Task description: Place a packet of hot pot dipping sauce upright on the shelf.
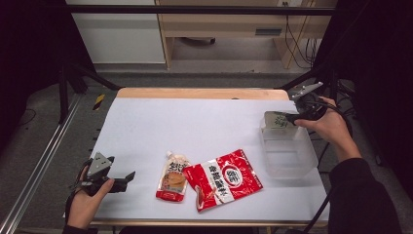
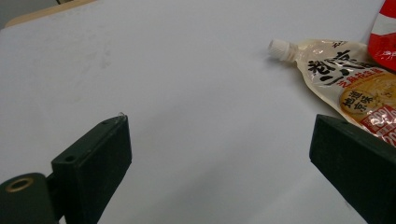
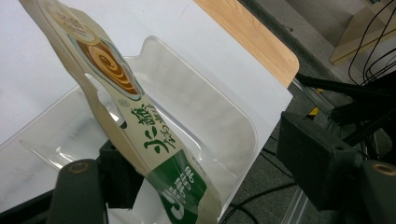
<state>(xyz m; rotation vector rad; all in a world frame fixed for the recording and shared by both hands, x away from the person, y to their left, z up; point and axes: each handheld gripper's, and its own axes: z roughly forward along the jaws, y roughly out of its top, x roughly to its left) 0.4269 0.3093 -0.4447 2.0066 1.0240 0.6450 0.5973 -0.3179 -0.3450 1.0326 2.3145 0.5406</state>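
- Over the far rim of the clear bin (image 1: 287, 151), a pale green-and-white pouch (image 1: 276, 120) is seen at the right gripper (image 1: 294, 117); bin taken as landmark.
- Right gripper: jaws are spread wide in the right gripper view (image 3: 205, 177); the pouch (image 3: 140, 135) is between them, lying against one jaw, well apart from the other. No squeeze by both pads is seen.
- Pouch is tilted, its lower end hanging above the bin (image 3: 205, 116) interior; contact with the bin floor cannot be told.
- Bin is placed at the right side of the white table (image 1: 195, 126), near the right hand (image 1: 328, 127).
- Red bag (image 1: 223, 179) is lying flat just left of the bin, apart from it.
- Spouted pouch (image 1: 174, 178) is lying left of the red bag, touching or overlapping its edge; farther from the bin.
- Left gripper (image 1: 127, 178) is held low, well left of the bin, jaws aimed toward the spouted pouch (image 2: 348, 84).
- Left jaws are wide apart with nothing between them (image 2: 219, 154); bare table (image 2: 187, 70) is seen in the gap.
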